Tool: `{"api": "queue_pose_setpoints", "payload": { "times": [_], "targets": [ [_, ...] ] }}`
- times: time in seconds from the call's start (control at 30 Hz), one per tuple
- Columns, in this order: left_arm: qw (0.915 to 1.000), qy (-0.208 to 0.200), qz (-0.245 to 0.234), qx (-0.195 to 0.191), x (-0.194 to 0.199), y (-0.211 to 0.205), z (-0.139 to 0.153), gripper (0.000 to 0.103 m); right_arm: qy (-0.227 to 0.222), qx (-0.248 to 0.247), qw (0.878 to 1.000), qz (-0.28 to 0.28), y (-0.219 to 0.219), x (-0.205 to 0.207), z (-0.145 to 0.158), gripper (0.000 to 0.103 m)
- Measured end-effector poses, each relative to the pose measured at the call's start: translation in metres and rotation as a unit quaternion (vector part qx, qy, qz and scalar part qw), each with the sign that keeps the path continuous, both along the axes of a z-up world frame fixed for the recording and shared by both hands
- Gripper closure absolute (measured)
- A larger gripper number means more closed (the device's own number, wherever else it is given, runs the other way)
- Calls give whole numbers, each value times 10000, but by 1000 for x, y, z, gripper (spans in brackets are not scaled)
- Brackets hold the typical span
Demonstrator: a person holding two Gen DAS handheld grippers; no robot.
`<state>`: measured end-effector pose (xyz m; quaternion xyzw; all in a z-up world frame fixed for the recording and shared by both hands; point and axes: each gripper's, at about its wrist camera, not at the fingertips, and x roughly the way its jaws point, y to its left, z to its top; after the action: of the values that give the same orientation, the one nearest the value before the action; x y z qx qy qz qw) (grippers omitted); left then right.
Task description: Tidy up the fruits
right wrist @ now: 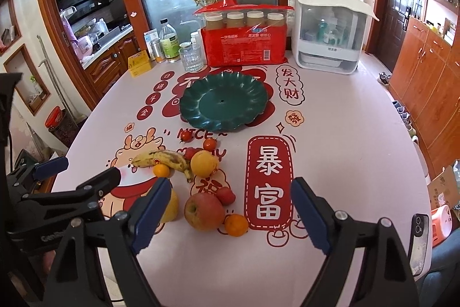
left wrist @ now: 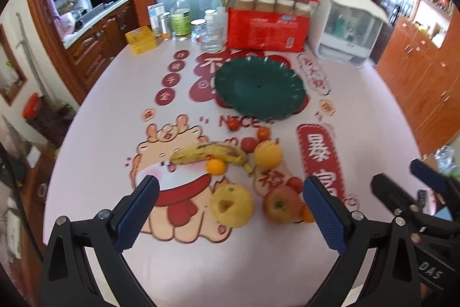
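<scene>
Table [right wrist: 330,134] | yellow apple [right wrist: 169,206] half-hidden (left finger) | both grippers' fingers open, empty

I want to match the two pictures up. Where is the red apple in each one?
Left wrist view: the red apple lies low and right of centre, beside the left gripper's right finger.
Right wrist view: the red apple lies low and left of centre, between the right gripper's fingers.
Shared landmark: the green plate, farther up the table in both.

Fruits [right wrist: 201,186] before plate [right wrist: 224,102] on table [right wrist: 345,163]
</scene>
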<state>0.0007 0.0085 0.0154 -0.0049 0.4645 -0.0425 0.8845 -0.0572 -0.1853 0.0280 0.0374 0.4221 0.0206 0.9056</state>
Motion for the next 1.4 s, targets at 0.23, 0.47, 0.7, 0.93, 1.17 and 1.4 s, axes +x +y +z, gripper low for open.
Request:
{"api": "queue_pose_setpoints", "payload": {
  "times": [0.23,0.47,0.7,0.93,1.17,1.4],
  "targets": [
    [9998,-99,-60,140,0,-3,1,4,-18,4,10000,-58,-3,2,0,17],
    [9999,-4,-66,88,-1,-2,1,4,-186,-136,9997,-43,-2,2,6,17],
    [9996,46,-174,216,2,-1,-7,4,-256,-165,9995,-106,-11,5,6,17],
    [9994,-32,0,343,12,19,-23,3,-146,-233,9992,-280,-26,11,-5,17],
    [9995,139,79,281,18,34,-48,4,104,-147,9998,-10,-22,13,-28,17],
    [9991,385,-82,185,18,31,-74,3,430,-87,9982,413,-2,17,-61,17]
  ]
}}
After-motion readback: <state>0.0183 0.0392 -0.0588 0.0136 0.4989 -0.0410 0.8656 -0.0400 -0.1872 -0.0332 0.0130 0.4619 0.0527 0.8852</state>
